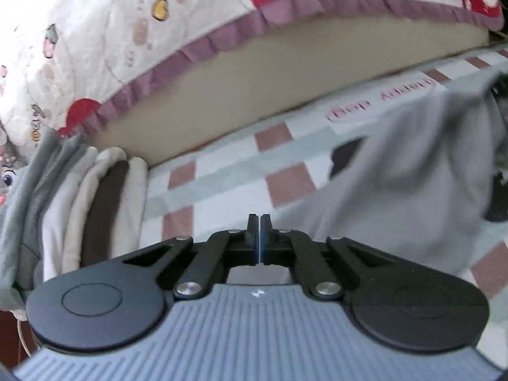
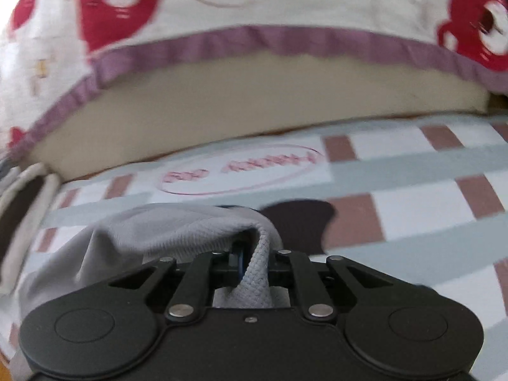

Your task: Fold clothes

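Currently my right gripper [image 2: 254, 254] pinches the grey garment [image 2: 177, 231]; my left gripper [image 1: 259, 233] is pressed together on nothing; one-sided lifting may bunch the cloth.

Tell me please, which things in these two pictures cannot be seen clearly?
- Left wrist view: grey garment is motion-blurred; its right side is cut by the frame edge.
- Right wrist view: right gripper fingertips are hidden under the grey cloth.
- Both views: pink lettering on the checked sheet is too blurred to read.
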Demonstrator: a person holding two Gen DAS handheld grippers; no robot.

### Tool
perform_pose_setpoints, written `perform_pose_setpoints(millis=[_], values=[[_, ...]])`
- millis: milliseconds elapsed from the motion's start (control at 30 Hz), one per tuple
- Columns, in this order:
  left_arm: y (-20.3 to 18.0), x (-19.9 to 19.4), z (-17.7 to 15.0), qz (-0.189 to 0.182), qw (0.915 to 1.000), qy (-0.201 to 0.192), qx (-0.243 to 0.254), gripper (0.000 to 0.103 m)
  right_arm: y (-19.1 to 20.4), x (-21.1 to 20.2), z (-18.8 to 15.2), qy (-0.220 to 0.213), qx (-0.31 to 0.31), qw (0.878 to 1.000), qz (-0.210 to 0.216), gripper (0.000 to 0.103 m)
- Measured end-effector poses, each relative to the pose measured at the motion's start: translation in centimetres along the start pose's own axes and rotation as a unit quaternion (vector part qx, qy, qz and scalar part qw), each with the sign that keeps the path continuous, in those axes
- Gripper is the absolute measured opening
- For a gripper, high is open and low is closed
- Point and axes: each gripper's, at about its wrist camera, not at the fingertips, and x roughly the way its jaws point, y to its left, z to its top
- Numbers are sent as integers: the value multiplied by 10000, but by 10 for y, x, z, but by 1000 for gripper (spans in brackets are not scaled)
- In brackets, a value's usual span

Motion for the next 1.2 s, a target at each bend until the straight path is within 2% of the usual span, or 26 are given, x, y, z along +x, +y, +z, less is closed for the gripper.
perform_pose_setpoints(millis=[67, 133, 200, 267, 300, 333, 367, 467, 533, 567, 600, 733, 800, 1000, 1100, 1167, 1200], values=[[9, 3, 1, -298, 9989, 67, -357, 0, -8, 2, 4, 9, 228, 9997, -64, 10], [10, 2, -2, -929, 9935, 70, -654, 1, -10, 1, 4, -74, 323, 9994, -97, 10], [5, 0, -9, -1600, 9839, 58, -795, 5, -10, -1, 4, -98, 282, 9994, -201, 10], [-6, -1, -14, -2128, 9741, 133, -756, 17, -10, -2, 3, -83, 239, 9991, -337, 10], [-12, -2, -16, -2319, 9700, 202, -694, 35, -10, -3, 3, -76, 218, 9989, -405, 10], [-21, -5, -19, -2370, 9690, 278, -645, 55, -12, -3, 2, -51, 264, 9987, -435, 10], [-25, -4, -21, -2402, 9682, 321, -616, 60, -13, -3, 1, -23, 316, 9984, -461, 10], [-35, 1, -27, -2538, 9645, 518, -508, 65, -11, -7, 1, -145, 66, 9953, -957, 3], [-41, 7, -32, -2685, 9582, 893, -420, 78, -2, -6, 2, -284, -576, 9844, -1639, 3], [-45, 10, -35, -2754, 9545, 1086, -370, 79, -5, -7, 3, -279, -470, 9860, -1577, 3], [-48, 12, -38, -2775, 9526, 1213, -295, 79, -10, -8, 4, -267, -322, 9882, -1476, 3], [-62, 16, -52, -2539, 9583, 1306, 81, 87, -24, -12, 6, -249, 80, 9921, -1230, 3], [-65, 19, -54, -2399, 9612, 1330, 293, 88, -27, -14, 6, -257, 191, 9928, -1156, 3], [-73, 24, -59, -2235, 9615, 1453, 671, 96, -26, -15, 5, -261, 179, 9932, -1122, 3], [-84, 30, -64, -1807, 9656, 1591, 984, 96, -24, -15, 5, -266, 150, 9937, -1074, 3], [-85, 27, -65, -1666, 9688, 1490, 1074, 88, -21, -15, 6, -288, 40, 9937, -1083, 3], [-86, 26, -65, -1596, 9703, 1437, 1117, 71, -19, -14, 6, -298, -15, 9936, -1088, 3]])
